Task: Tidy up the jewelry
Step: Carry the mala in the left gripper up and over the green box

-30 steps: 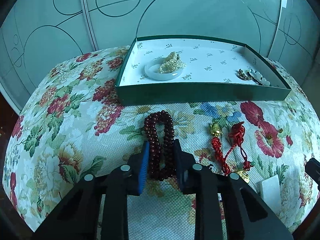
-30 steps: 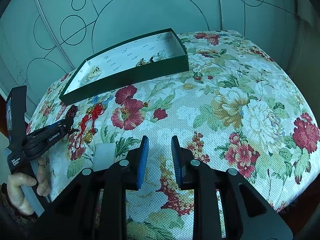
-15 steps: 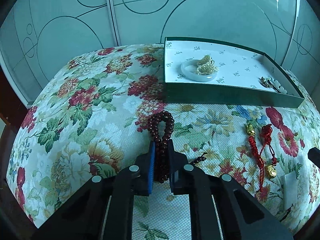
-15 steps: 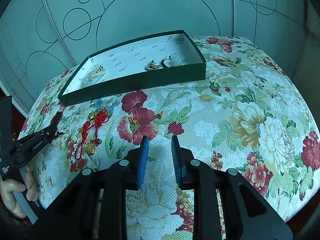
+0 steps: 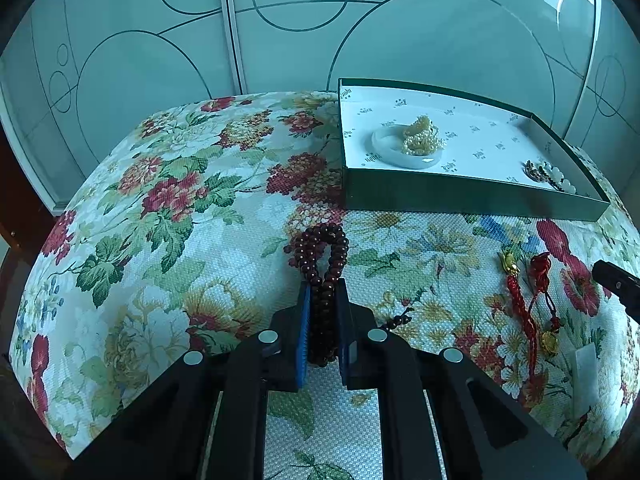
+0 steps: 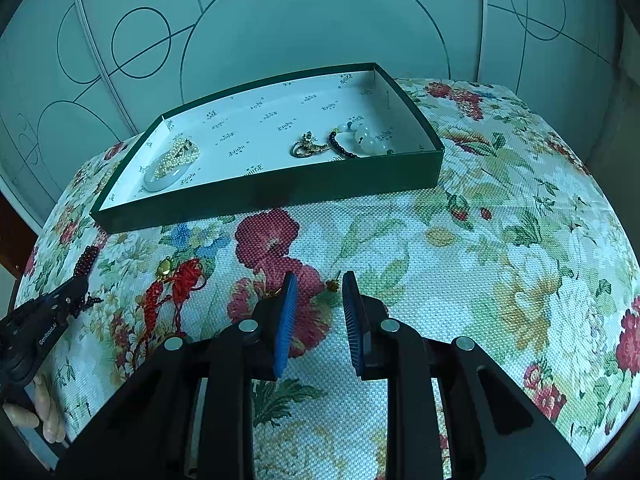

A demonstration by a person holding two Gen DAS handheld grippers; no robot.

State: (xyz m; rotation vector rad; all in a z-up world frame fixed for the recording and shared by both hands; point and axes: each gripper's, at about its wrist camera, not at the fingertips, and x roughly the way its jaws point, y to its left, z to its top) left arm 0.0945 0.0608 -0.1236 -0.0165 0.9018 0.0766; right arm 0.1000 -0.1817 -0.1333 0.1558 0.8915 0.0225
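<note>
One dark red bead string (image 5: 322,276) lies on the floral counter (image 5: 168,208), pinched by the just-closed left hand-held gripper (image 5: 323,312). One green box (image 5: 472,196) sits far right. The right hand-held gripper (image 6: 316,300) stands narrowly parted, empty.

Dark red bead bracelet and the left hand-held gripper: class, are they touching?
Touching. The left wrist view shows the left hand-held gripper closed on the dark red bead bracelet, both pads pressing its strands.
</note>
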